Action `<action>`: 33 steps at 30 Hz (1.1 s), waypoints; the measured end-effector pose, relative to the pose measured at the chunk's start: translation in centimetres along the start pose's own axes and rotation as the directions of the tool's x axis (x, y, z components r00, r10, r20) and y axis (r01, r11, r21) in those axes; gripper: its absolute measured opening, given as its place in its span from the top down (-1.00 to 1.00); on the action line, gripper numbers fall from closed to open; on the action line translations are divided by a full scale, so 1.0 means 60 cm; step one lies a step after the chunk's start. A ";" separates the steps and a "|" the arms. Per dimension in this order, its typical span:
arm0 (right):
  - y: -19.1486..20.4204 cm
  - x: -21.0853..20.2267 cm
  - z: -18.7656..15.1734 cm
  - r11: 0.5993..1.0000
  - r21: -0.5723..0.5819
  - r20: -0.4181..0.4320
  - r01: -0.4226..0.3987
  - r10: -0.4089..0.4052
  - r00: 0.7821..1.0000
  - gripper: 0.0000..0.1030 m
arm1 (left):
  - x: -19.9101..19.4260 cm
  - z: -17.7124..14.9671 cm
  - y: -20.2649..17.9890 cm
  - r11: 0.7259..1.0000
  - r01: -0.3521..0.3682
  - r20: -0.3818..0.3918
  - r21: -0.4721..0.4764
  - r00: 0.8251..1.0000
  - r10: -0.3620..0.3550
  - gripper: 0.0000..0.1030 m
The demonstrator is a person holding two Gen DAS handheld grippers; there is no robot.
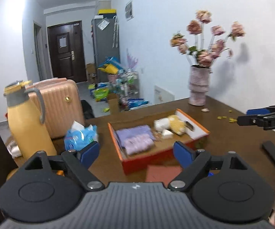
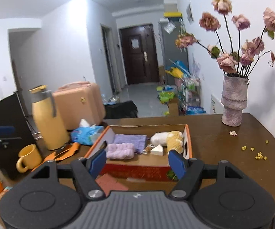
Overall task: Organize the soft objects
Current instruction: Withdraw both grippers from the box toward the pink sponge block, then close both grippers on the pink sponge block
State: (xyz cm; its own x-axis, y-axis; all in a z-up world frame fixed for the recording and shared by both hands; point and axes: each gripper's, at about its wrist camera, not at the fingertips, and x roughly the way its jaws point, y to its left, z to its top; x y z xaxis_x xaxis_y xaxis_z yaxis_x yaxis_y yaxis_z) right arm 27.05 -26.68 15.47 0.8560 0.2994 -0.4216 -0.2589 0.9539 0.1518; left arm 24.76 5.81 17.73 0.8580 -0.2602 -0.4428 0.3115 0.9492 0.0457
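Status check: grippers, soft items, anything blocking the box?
Left gripper and right gripper open, empty. Purple towel, rolled cloth, plush toy in orange box. Nothing in the way.

A box (image 2: 187,133) is set near the middle of the table (image 2: 223,145). In it, a folded cloth (image 2: 131,140) is laid at the left, with a rolled towel (image 2: 119,150) just before it, and a plush toy (image 2: 168,140) at the right. Left of the box a tissue pack (image 2: 86,132) is placed, then a jug (image 2: 47,118), with a mug (image 2: 27,157) nearer. A suitcase (image 2: 80,103) is seen behind the jug. A vase (image 2: 232,101) is stood at the far right.
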 end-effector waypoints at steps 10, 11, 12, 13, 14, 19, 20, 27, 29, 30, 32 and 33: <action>0.065 -0.167 -0.271 0.993 -0.013 0.056 -0.117 0.117 0.992 -0.58 | -0.172 -0.285 -0.054 0.988 -0.003 0.062 -0.157 0.998 0.013 -0.75; 0.066 -0.176 -0.292 0.992 0.022 0.052 -0.124 0.122 0.991 -0.58 | -0.182 -0.304 -0.053 0.980 0.005 0.058 -0.199 0.998 0.006 -0.75; 0.067 -0.182 -0.307 0.990 0.045 0.046 -0.131 0.129 0.991 -0.58 | -0.188 -0.318 -0.050 0.973 0.020 0.049 -0.230 0.999 -0.009 -0.75; 0.068 -0.187 -0.318 0.989 0.062 0.037 -0.134 0.132 0.991 -0.58 | -0.190 -0.324 -0.047 0.971 0.028 0.039 -0.238 0.999 -0.019 -0.75; 0.070 -0.189 -0.327 0.989 0.068 0.024 -0.130 0.129 0.991 -0.58 | -0.189 -0.326 -0.046 0.973 0.027 0.028 -0.228 0.999 -0.021 -0.75; 0.077 -0.175 -0.334 0.991 0.070 0.014 -0.112 0.112 0.994 -0.58 | -0.180 -0.307 -0.048 0.978 0.010 0.055 -0.206 0.998 0.001 -0.75; 0.076 -0.171 -0.334 0.991 0.080 0.018 -0.111 0.110 0.994 -0.58 | -0.178 -0.305 -0.050 0.978 0.022 0.064 -0.209 0.998 -0.009 -0.75; 0.056 -0.135 -0.328 0.983 0.139 0.010 -0.118 0.118 0.993 -0.57 | -0.138 -0.293 -0.035 0.978 0.017 0.044 -0.207 0.999 -0.008 -0.75; 0.052 -0.110 -0.322 0.985 0.140 -0.007 -0.098 0.100 0.995 -0.57 | -0.108 -0.280 -0.024 0.981 0.007 0.023 -0.194 1.000 -0.003 -0.75; 0.049 -0.096 -0.317 0.985 0.144 -0.013 -0.092 0.095 0.995 -0.57 | -0.089 -0.270 -0.018 0.983 0.007 0.013 -0.185 1.000 -0.005 -0.75; 0.045 -0.063 -0.301 0.985 0.149 -0.018 -0.091 0.094 0.995 -0.56 | -0.047 -0.249 -0.005 0.988 0.037 0.009 -0.153 0.999 -0.036 -0.75; 0.044 -0.044 -0.291 0.984 0.150 -0.020 -0.094 0.098 0.995 -0.53 | -0.020 -0.235 0.002 0.989 0.057 0.006 -0.137 0.998 -0.057 -0.75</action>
State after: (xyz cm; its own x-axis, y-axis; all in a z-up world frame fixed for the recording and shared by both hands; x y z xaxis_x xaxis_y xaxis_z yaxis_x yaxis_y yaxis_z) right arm 16.29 -24.58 1.38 0.8172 0.3918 -0.4226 -0.2681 0.9076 0.3231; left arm 18.00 8.74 5.62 0.8415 -0.3145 -0.4394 0.3009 0.9481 -0.1024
